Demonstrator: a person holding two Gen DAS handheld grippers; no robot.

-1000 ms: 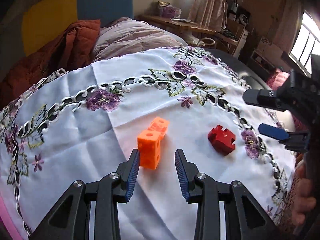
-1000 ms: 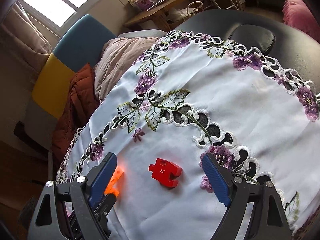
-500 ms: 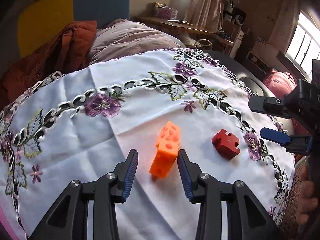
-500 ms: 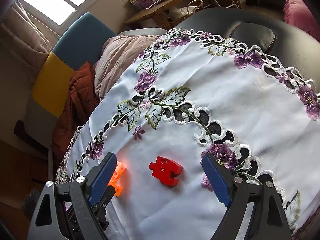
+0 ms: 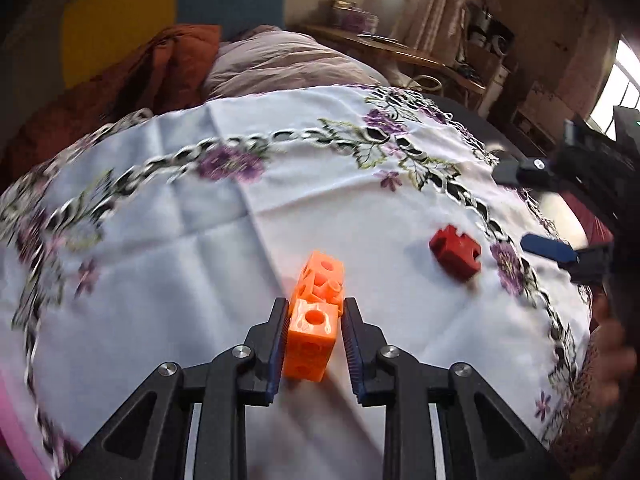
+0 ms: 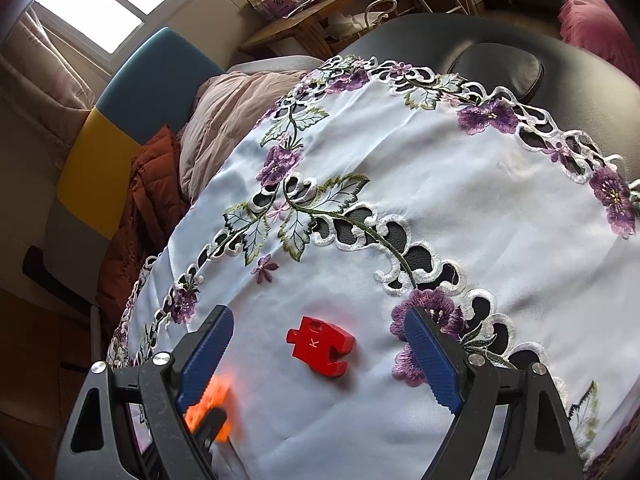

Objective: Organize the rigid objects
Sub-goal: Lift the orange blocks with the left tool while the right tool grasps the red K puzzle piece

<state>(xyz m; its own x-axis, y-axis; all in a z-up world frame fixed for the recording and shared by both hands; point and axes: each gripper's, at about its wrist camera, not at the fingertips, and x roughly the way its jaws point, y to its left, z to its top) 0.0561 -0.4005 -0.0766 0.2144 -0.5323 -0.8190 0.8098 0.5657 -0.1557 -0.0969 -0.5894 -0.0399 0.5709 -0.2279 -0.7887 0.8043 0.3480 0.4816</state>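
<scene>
The left gripper pinches the near end of an orange block piece on a counter draped in a white embroidered tablecloth, its jaws having just been closing with the piece between them. In the left wrist view the blue pads press both side faces of the near cube, at 6 o'clock in the frame; the piece's second cube, studded with round holes and a small peg, sticks out beyond the fingertips toward 12 o'clock.

A red puzzle-shaped block lies flat on the cloth at about 2 o'clock from the orange piece, well apart from it and just beside a purple embroidered flower. In the right wrist view the same red block shows a white letter K on its top face and sits between the widely spread fingers of the right gripper, touched by neither pad. That gripper hovers above the cloth, holding nothing.

A blurred patch of orange shows at 7 o'clock in the right wrist view, behind the right gripper's left finger.

Part of a person's hand appears at 4 o'clock in the left wrist view, below the right gripper's dark body. Beyond the counter, at 11 o'clock, are a rust-coloured quilted jacket and a yellow and blue chair back.
</scene>
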